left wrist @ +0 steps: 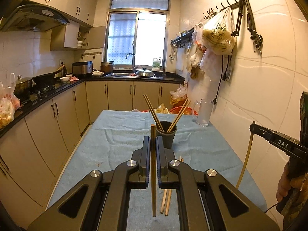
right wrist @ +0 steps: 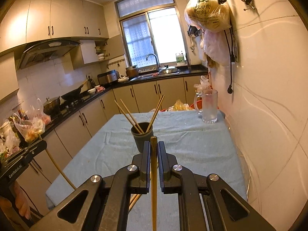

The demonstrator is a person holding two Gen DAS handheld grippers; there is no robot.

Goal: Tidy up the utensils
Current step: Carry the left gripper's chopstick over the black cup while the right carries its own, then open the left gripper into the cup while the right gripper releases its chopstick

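Four chopsticks (left wrist: 152, 111) already stand in the cup (left wrist: 167, 134), each gripper's jaws are clamped on another, and two more (left wrist: 166, 202) lie on the near counter (left wrist: 115, 134).

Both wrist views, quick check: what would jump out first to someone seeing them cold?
Each claw is shut on a single chopstick: the left claw grips the left chopstick, the right claw the right chopstick, both lifted above the blue tablecloth. Straight ahead stands the dark cup mid-table, already holding several chopsticks leaning outward. Two loose chopsticks lie on the cloth beneath the left claw.
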